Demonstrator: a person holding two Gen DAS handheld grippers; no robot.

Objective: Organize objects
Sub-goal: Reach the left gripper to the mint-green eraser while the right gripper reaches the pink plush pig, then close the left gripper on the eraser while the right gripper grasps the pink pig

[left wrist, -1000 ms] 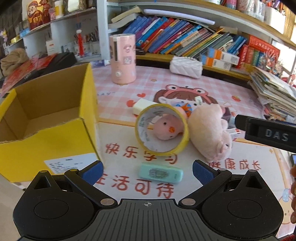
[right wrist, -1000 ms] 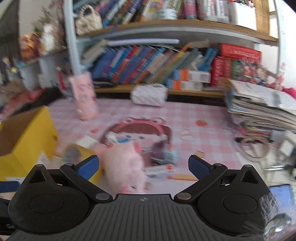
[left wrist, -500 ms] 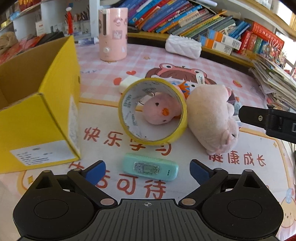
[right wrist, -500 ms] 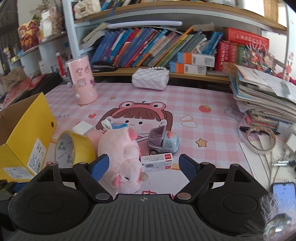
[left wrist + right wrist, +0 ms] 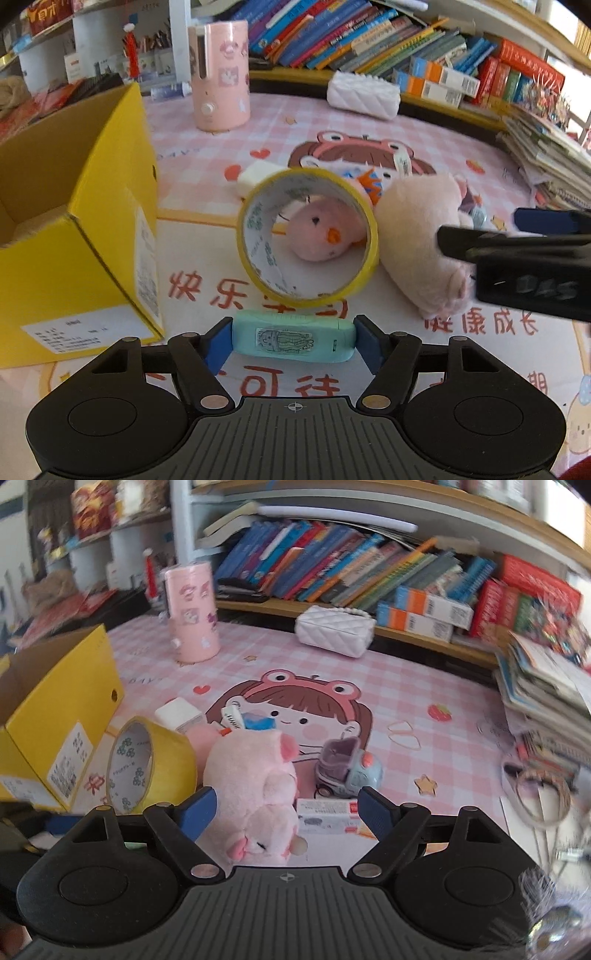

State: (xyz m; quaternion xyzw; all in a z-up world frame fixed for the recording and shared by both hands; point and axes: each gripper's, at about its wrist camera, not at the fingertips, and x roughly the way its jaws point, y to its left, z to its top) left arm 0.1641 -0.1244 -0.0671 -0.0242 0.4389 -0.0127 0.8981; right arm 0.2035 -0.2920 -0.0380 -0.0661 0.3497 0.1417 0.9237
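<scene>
Yellow cardboard box (image 5: 74, 236) stands open at the left of the tabletop (image 5: 369, 140). Right of it, the mint-green correction tape (image 5: 293, 341) lies flat, long axis crosswise, with the left gripper (image 5: 293, 341) just closing so both pads touch its ends. Farther right, the right gripper (image 5: 286, 808) stands parted around the pink plush pig (image 5: 255, 786), whose snout points toward the camera.
</scene>
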